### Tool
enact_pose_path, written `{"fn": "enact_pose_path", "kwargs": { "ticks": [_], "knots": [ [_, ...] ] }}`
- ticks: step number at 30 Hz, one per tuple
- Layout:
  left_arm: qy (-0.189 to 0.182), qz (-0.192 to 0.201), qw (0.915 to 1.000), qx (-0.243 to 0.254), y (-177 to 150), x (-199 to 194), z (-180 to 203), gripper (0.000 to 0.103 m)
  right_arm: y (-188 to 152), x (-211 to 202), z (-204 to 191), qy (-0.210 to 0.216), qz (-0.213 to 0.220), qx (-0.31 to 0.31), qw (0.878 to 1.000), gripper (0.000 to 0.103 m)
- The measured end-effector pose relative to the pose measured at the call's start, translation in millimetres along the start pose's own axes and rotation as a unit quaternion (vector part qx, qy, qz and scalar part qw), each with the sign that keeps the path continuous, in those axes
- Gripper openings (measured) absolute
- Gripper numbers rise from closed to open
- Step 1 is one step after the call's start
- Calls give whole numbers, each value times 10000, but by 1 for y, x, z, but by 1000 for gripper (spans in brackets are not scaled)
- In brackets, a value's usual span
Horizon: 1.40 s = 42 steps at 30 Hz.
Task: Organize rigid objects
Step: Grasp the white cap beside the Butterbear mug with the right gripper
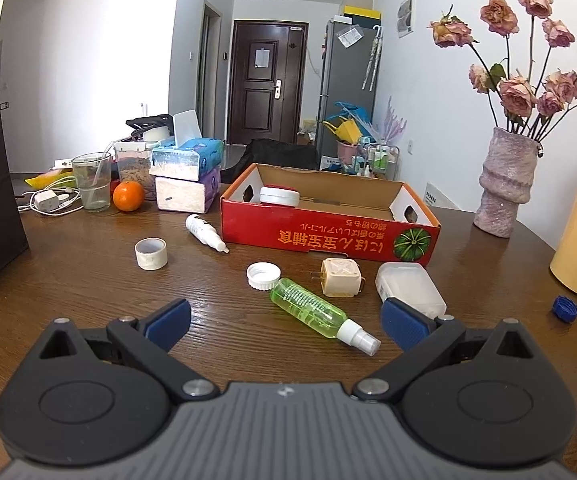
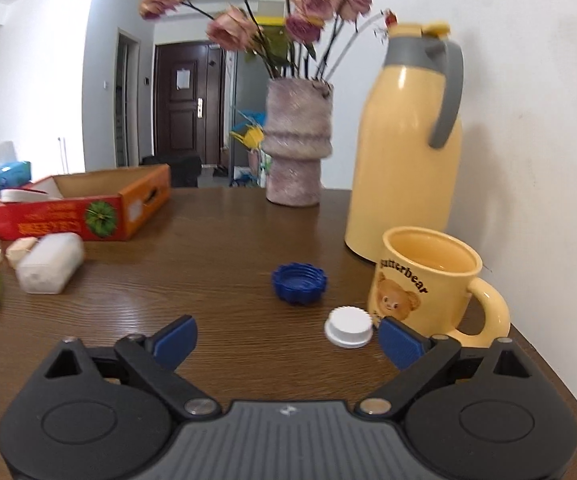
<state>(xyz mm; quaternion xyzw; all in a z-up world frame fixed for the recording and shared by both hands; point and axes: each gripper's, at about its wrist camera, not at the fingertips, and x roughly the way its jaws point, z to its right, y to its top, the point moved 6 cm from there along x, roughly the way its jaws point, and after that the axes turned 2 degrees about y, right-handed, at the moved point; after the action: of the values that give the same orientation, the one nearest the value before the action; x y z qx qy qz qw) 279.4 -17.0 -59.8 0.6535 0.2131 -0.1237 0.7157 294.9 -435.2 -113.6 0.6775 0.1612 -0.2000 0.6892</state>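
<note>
1. Right hand-held gripper [image 2: 287,338] is spread and empty; white cap [image 2: 347,326] sits just inside its right pad, beside the mug [image 2: 428,280]. Judgement: centre on the cap and clear the mug before closing.
2. Left hand-held gripper [image 1: 286,320] is spread and empty over the green spray bottle [image 1: 320,314].
3. Only the left view shows the red box [image 1: 328,236] interior, holding one white-lidded jar [image 1: 279,196].

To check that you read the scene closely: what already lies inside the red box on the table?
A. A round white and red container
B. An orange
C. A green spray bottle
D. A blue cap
A: the left wrist view shows a round white and red container resting in the red box, while the other three lie on the table outside it.
</note>
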Motion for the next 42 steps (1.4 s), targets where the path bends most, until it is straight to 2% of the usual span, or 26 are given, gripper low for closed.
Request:
{"fn": "enact_pose_path", "kwargs": {
  "ticks": [2,4,13,17,21,26,28,35,42],
  "knots": [
    [31,-2,10000,-17,2,2,1,103,0,12,9,-73,-83,28,9999,90],
    [51,0,10000,-20,2,3,2,103,0,26,16,-108,-210,55,9997,81],
    [154,-198,9997,-3,0,21,8,103,-1,71,31,-318,-604,208,9974,61],
    [243,-255,9994,-5,-2,26,9,103,0,84,36,-410,-685,309,9963,59],
    [297,-365,9989,-85,-4,33,7,103,0,96,33,-511,-808,290,9950,51],
    [341,-403,9985,-111,-4,36,7,103,2,101,33,-542,-769,360,9949,48],
    [348,-422,9984,-114,-5,39,8,103,2,102,33,-483,-762,412,9951,39],
    [384,-568,9976,-95,-7,56,16,103,5,91,25,-246,-472,472,9975,39],
    [500,-879,9947,-185,-4,87,29,103,11,79,11,-67,-128,339,9993,39]
  ]
}}
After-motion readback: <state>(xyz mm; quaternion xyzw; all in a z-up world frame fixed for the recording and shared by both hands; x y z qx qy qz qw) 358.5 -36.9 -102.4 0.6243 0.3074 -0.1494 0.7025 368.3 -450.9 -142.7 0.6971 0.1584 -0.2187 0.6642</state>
